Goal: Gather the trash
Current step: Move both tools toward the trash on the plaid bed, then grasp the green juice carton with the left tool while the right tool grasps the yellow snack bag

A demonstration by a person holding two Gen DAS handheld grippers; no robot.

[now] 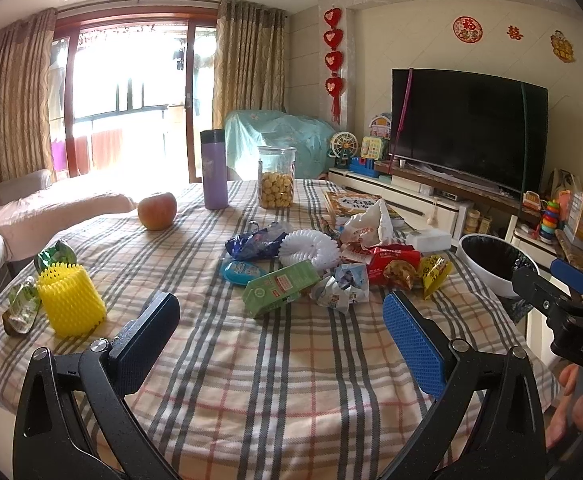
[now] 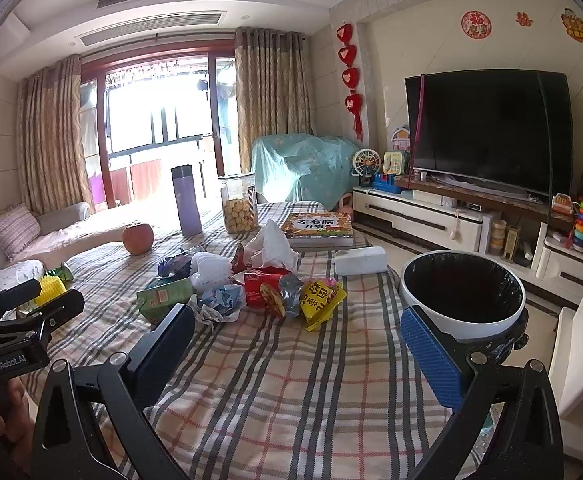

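A heap of trash lies mid-table on the plaid cloth: a green carton (image 1: 279, 286) (image 2: 163, 296), crumpled paper (image 1: 341, 290) (image 2: 221, 300), a red snack bag (image 1: 395, 266) (image 2: 265, 284), a yellow wrapper (image 1: 435, 272) (image 2: 321, 300), white foam netting (image 1: 309, 250) (image 2: 209, 268) and a blue wrapper (image 1: 251, 244). A yellow foam net (image 1: 71, 304) and green wrappers (image 1: 21, 310) lie at the left. The white bin with a black liner (image 1: 495, 264) (image 2: 463, 300) stands off the table's right edge. My left gripper (image 1: 281, 338) and right gripper (image 2: 297, 356) are both open and empty, hovering short of the heap.
An apple (image 1: 157, 210), a purple flask (image 1: 214, 170), a biscuit jar (image 1: 276, 178), a book (image 1: 349, 204) and a white box (image 1: 429, 238) stand on the table (image 1: 251, 380). A sofa lies left; the TV cabinet (image 2: 431, 216) runs along the right.
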